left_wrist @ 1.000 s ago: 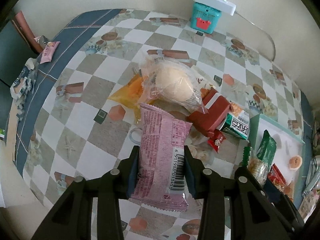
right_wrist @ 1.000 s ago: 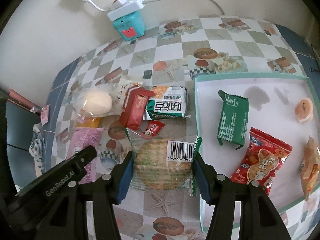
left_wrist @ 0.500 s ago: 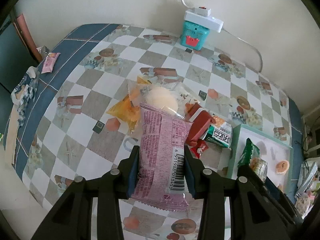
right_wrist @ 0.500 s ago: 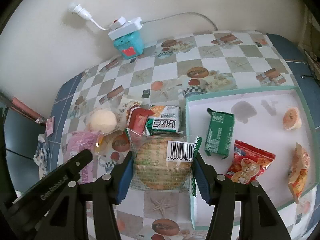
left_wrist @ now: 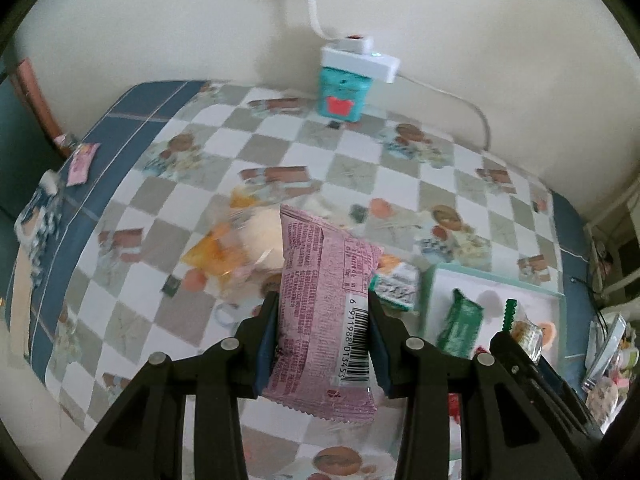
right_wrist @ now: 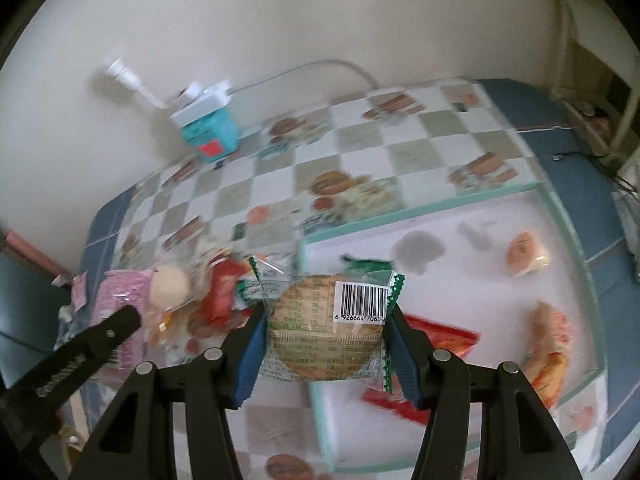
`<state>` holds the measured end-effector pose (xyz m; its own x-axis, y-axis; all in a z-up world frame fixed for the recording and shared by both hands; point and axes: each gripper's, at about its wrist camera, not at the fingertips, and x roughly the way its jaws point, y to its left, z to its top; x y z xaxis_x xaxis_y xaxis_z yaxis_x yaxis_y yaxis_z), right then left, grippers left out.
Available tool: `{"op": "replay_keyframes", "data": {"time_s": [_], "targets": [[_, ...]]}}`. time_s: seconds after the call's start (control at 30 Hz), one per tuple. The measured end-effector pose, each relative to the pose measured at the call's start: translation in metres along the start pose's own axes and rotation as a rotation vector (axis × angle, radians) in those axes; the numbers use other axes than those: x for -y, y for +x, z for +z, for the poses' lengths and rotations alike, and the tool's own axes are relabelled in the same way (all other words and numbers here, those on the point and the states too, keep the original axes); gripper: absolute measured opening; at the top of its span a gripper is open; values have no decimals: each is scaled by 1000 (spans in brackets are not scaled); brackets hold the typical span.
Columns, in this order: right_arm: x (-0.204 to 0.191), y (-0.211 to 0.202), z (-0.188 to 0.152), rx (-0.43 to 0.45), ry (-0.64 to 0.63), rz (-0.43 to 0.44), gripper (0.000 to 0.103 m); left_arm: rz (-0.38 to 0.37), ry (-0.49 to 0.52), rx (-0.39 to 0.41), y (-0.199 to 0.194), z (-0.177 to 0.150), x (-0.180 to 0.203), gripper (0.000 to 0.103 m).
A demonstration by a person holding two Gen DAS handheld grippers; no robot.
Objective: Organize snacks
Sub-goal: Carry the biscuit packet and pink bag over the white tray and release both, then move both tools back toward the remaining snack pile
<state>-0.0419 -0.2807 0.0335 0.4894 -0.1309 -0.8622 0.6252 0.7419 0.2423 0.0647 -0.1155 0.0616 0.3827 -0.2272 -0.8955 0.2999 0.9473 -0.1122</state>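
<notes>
My left gripper [left_wrist: 322, 340] is shut on a pink snack packet [left_wrist: 324, 312] and holds it above the checkered table. My right gripper [right_wrist: 326, 340] is shut on a clear-wrapped round cracker pack [right_wrist: 324, 328] with green edges, held over the left rim of the white tray [right_wrist: 568, 216]. The tray holds a green packet [right_wrist: 368, 266], a red packet [right_wrist: 440, 334], an orange packet [right_wrist: 550, 332] and a small round snack [right_wrist: 526, 254]. A loose pile with a pale bun [left_wrist: 262, 236], an orange packet [left_wrist: 212, 254] and a green-white packet [left_wrist: 396, 286] lies on the table left of the tray [left_wrist: 492, 280].
A teal box with a white power strip [left_wrist: 344, 80] on top stands at the back against the wall, its cable trailing right. A small pink packet [left_wrist: 82, 162] lies at the table's far left edge. Clutter sits past the table's right edge [left_wrist: 608, 344].
Both grippers have risen and pulled back with their packets, so the table looks farther away. The right gripper has shifted right, over the tray's left rim.
</notes>
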Motion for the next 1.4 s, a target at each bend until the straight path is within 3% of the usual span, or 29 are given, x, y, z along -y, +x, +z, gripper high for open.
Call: {"op": "replay_keyframes", "data": {"time_s": [0.2, 0.53, 1.03, 1.1, 1.17, 1.33, 1.4], "targets": [[43, 8, 9, 6, 90, -63, 60, -53, 92, -8, 9, 6, 47, 42], [125, 6, 11, 32, 283, -242, 60, -201, 245, -39, 36, -5, 132, 42], [145, 16, 5, -14, 354, -295, 62, -313, 357, -75, 66, -25, 183, 44], [146, 19, 4, -29, 361, -293, 64, -314, 354, -81, 66, -24, 182, 47], [147, 21, 4, -37, 360, -289, 67, -318, 342, -83, 64, -22, 178, 63], [142, 20, 5, -36, 350, -295, 79, -277, 298, -85, 60, -13, 159, 68], [137, 19, 6, -31, 341, -285, 86, -257, 267, -99, 61, -9, 148, 76]]}}
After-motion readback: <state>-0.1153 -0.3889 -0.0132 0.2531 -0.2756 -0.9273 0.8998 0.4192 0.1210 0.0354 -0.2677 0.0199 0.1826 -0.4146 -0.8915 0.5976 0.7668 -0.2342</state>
